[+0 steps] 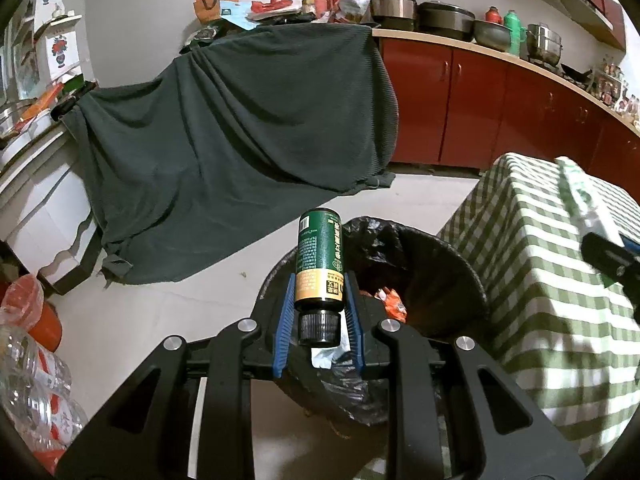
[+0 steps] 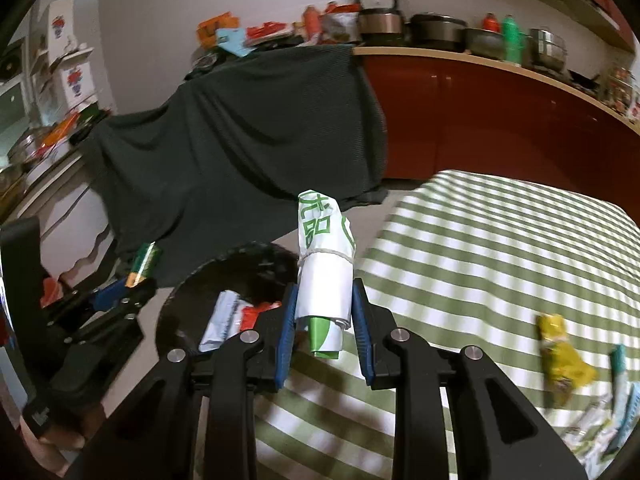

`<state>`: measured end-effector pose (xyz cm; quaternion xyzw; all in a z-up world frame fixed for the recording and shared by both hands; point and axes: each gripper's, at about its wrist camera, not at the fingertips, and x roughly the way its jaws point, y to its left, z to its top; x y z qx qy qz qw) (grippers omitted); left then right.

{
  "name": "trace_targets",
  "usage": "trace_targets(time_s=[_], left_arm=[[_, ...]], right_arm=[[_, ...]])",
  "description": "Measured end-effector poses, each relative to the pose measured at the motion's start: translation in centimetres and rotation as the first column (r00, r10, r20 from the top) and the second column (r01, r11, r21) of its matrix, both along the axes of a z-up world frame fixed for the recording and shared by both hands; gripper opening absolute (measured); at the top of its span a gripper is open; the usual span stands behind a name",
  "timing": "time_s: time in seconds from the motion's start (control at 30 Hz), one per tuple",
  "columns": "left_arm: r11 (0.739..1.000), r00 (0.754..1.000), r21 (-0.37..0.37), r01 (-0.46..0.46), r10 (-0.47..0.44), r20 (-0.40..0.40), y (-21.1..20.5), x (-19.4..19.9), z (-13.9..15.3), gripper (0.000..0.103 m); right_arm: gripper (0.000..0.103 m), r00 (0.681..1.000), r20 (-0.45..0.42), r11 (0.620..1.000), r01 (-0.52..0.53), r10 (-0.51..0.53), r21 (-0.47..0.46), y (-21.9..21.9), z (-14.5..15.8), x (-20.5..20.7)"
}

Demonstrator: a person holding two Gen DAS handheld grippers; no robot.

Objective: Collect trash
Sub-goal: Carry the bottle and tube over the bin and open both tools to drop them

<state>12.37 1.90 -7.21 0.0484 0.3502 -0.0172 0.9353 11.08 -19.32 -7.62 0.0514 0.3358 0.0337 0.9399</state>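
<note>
My left gripper (image 1: 319, 286) is shut on a green and gold bottle (image 1: 320, 258) with a black cap, held over the near rim of a black-lined trash bin (image 1: 440, 276). Wrappers and paper lie inside the bin. My right gripper (image 2: 324, 292) is shut on a rolled white and green plastic bag (image 2: 326, 264) tied with a band, held over the table's left edge beside the bin (image 2: 192, 292). The left gripper with its bottle (image 2: 144, 264) shows at the left of the right wrist view. The right gripper shows blurred at the right edge of the left wrist view.
A table with a green checked cloth (image 2: 500, 248) carries a yellow wrapper (image 2: 560, 348) and more wrappers at its right edge. A dark green cloth (image 1: 240, 140) drapes furniture behind the bin. Red cabinets (image 1: 500, 100) with pots line the back. Clear plastic bottles (image 1: 36, 384) lie at the left.
</note>
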Motion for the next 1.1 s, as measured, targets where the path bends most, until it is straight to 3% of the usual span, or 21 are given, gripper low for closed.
trace_targets(time_s=[0.37,0.5,0.57,0.63,0.73,0.83,0.9,1.1], left_arm=[[1.000,1.000,0.015,-0.026,0.026,-0.007,0.9,2.6,-1.2,0.023],[1.000,1.000,0.007,-0.018,0.018,-0.013,1.0,3.5,-1.6,0.025],[1.000,1.000,0.010,-0.019,0.019,-0.013,1.1,3.6,-1.9,0.041],[1.000,1.000,0.007,-0.028,0.028,-0.009,1.3,3.6,-2.1,0.050],[0.999,0.999,0.000,-0.034,0.034,-0.012,1.4,3.6,-1.9,0.053],[1.000,1.000,-0.010,-0.029,0.029,-0.006,1.3,3.2,-1.3,0.062],[1.000,1.000,-0.017,-0.014,0.014,0.002,1.0,2.7,-0.8,0.064],[0.995,0.996,-0.049,0.089,-0.088,0.031,-2.3,-0.2,1.0,0.076]], right_arm=[[0.028,0.996,-0.053,0.997,-0.075,0.074,-0.008,4.2,-1.5,4.0],[0.032,0.993,-0.082,0.996,-0.086,0.086,0.003,4.8,-2.1,5.1],[0.040,0.993,-0.086,0.997,-0.084,0.083,-0.002,5.0,-2.1,5.3],[0.043,0.994,-0.080,0.997,-0.080,0.079,-0.009,5.4,-2.0,5.2],[0.049,0.996,-0.063,0.998,-0.065,0.065,-0.006,4.7,-1.5,4.1],[0.059,0.999,-0.029,0.999,-0.046,0.046,-0.012,3.5,-0.5,2.6],[0.069,1.000,-0.003,1.000,-0.026,0.026,-0.014,2.4,0.1,1.5],[0.080,0.992,0.064,0.992,0.115,-0.112,-0.051,-2.6,1.6,-3.4]])
